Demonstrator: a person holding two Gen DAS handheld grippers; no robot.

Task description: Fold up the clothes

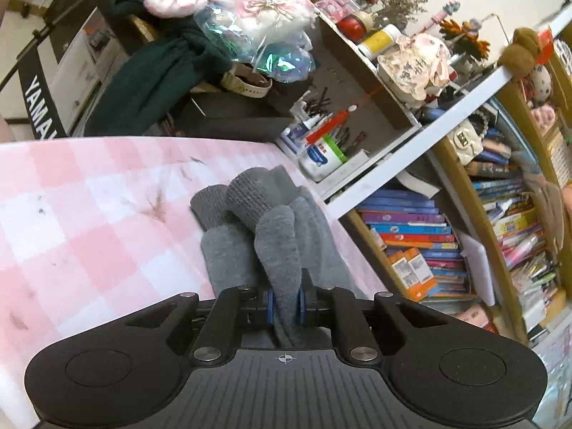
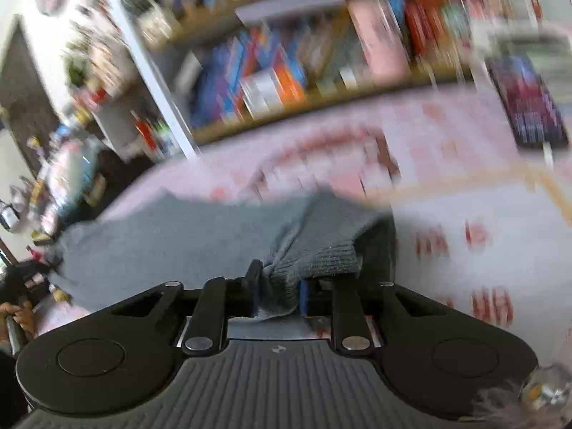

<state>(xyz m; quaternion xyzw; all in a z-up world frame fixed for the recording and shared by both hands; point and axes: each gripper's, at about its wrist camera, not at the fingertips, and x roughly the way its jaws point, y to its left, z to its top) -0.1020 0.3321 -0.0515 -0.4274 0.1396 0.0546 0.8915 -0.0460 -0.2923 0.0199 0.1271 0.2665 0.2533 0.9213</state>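
Note:
A grey knit garment [image 1: 250, 225] with ribbed cuffs lies bunched on the pink checked table cover [image 1: 89, 214]. My left gripper [image 1: 285, 304] is shut on a fold of this grey garment, which hangs through its blue pads. In the right wrist view, which is motion-blurred, the same grey garment [image 2: 178, 239] spreads to the left over the pink cover [image 2: 447, 150]. My right gripper [image 2: 277, 291] is shut on its ribbed edge [image 2: 321, 257].
A bookshelf full of books [image 1: 429, 236] stands right beside the table's edge. A white shelf with bottles and pens [image 1: 321, 146] and piles of clutter [image 1: 221, 28] lie beyond the far edge. A dark book [image 2: 529, 107] lies on the table at right.

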